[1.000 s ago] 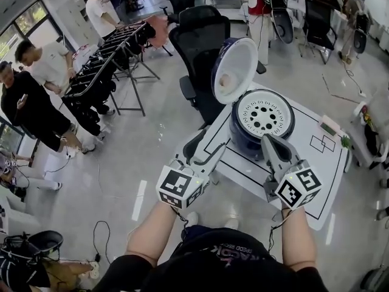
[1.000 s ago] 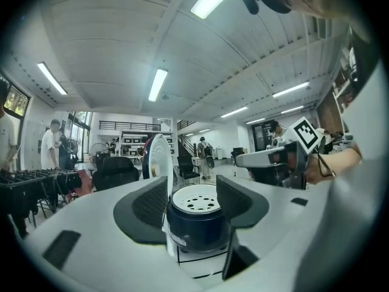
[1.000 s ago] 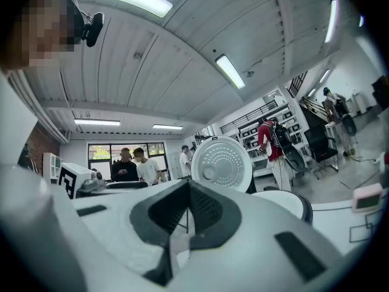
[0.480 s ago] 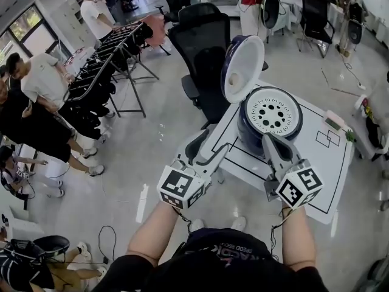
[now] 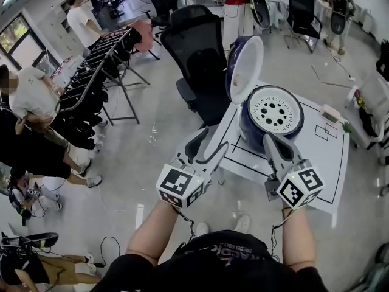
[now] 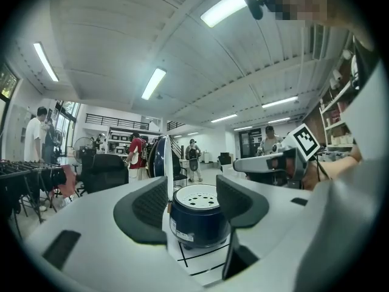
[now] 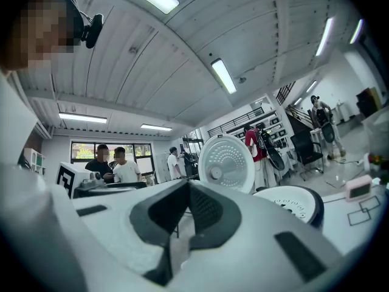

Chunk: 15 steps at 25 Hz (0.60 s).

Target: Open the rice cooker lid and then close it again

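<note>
Two tools: left tool (image 5: 208, 148) released, jaws spread, nothing gripped; right tool (image 5: 271, 141) clenched, jaws pressed together on nothing.
Tool pose: side by side, both pointing toward the bench (image 5: 322, 163).
Rice cooker (image 5: 250, 132): dark blue round body, white top plate (image 5: 276, 109) dotted with holes, standing on the white bench with black marked lines.
Lid (image 5: 244, 66): raised, about upright at the pot's far left edge, white inner face turned toward the pot.
Cooker relative to tools: ahead of both, touching neither; framed between the left tool's spread jaws but beyond their tips; off to the right of the right tool's shut tips.
Hard to make out: hinge; near foot of the body, covered by the right tool in the head view; all but the white top and lid in the right gripper view.
</note>
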Tool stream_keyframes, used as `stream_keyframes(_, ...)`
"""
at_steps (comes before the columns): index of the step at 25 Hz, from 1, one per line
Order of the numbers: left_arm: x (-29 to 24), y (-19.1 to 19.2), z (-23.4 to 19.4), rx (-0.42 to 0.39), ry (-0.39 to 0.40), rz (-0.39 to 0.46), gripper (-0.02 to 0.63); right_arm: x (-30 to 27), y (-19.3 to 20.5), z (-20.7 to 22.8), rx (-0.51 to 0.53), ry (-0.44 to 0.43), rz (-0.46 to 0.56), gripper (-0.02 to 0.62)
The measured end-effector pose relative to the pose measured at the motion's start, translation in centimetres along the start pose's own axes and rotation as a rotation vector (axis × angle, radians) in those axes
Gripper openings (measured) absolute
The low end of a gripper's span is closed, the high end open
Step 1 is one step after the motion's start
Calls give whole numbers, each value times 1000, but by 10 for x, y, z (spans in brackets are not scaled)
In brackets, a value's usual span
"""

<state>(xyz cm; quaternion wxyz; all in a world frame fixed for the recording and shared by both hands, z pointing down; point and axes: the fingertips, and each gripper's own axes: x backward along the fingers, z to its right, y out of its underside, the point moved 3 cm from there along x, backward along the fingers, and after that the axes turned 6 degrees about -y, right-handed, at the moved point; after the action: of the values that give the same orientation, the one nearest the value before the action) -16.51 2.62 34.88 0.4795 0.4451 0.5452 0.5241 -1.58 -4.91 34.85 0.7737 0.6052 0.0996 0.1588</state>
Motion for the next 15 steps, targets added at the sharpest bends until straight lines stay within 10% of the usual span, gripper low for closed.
stream_keyframes(15, 33, -2, -33, 16, 76, 10, 241, -13, 6, -51, 18, 80, 7, 2)
